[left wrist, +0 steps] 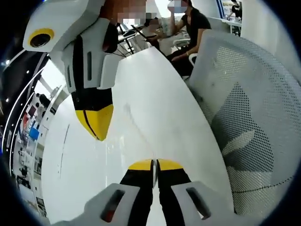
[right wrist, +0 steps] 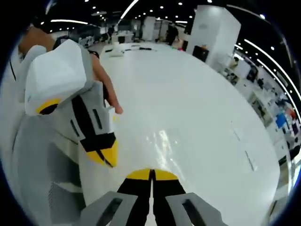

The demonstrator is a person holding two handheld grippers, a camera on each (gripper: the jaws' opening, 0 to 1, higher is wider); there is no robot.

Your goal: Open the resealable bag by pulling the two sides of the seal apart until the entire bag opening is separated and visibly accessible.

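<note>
Bag film, no readable print, pinched between closed grippers.

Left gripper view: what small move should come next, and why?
Probably draw the left gripper and right gripper slowly apart: both have closed jaws, tips near each other over the white table, and a faint glossy film between them may be the bag.

Mesh chair beside table — grippers above.
</note>
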